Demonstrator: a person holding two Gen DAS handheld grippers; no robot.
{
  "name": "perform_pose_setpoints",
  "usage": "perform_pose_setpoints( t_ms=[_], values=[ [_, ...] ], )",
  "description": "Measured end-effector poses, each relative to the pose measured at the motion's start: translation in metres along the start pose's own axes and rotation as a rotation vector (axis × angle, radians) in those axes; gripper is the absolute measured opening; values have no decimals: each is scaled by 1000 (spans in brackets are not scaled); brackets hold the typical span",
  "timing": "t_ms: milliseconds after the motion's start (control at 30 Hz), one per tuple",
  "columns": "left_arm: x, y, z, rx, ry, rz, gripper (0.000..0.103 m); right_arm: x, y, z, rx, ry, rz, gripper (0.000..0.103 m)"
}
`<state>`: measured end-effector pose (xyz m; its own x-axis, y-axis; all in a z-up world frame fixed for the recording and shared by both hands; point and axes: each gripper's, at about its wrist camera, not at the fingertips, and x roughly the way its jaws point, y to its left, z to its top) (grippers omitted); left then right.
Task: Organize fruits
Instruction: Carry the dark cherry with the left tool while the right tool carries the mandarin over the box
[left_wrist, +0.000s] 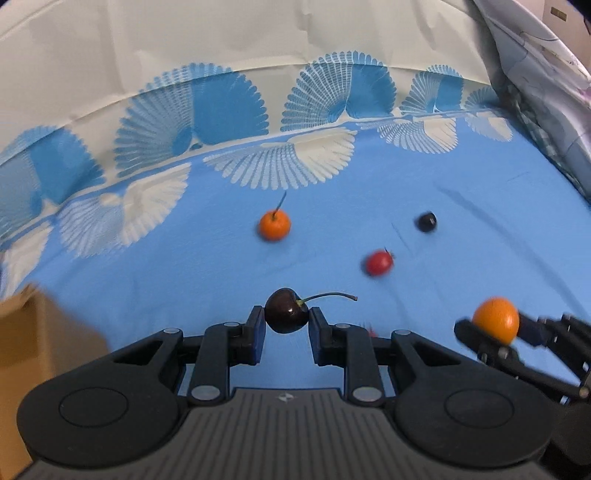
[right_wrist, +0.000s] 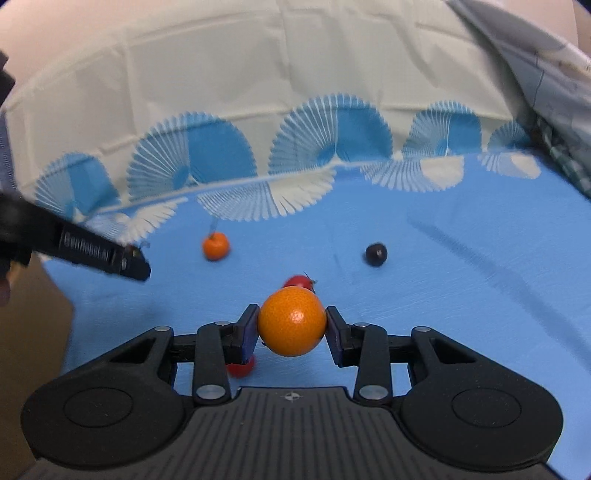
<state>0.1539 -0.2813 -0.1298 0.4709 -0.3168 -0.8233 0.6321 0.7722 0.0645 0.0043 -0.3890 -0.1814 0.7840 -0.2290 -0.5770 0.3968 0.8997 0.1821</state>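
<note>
Blue cloth (left_wrist: 184, 266) covering the flat surface, lightly creased. Far border cream, printed with blue and white fan motifs (left_wrist: 347, 92). Brown cardboard box (left_wrist: 40, 354) at the near left edge. Pale patterned fabric (left_wrist: 546, 74), bunched, upper right corner; checked cloth (right_wrist: 569, 162) beneath it. Lighting even, soft.

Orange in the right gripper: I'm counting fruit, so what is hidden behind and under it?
Behind the orange a red fruit peeks out, mostly covered. Below the left finger another red fruit shows partly. What kind they are cannot be told.
</note>
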Motion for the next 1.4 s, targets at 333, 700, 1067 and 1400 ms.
perform_pose_setpoints(
  t_ms=[333, 700, 1067, 1400],
  values=[
    [-136, 26, -79, -103, -34, 104, 28, -119, 43, -14, -29, -20, 143, 39],
    [-250, 59, -187, -197, -20, 181, 28, -228, 116, -56, -129, 53, 329, 39],
    [-310, 75, -271, -267, -60, 206, 28, -290, 165, -81, -240, 13, 364, 40],
    [-327, 85, -296, -320, -88, 189, 28, -312, 189, -84, -334, -24, 384, 40]
  ],
)
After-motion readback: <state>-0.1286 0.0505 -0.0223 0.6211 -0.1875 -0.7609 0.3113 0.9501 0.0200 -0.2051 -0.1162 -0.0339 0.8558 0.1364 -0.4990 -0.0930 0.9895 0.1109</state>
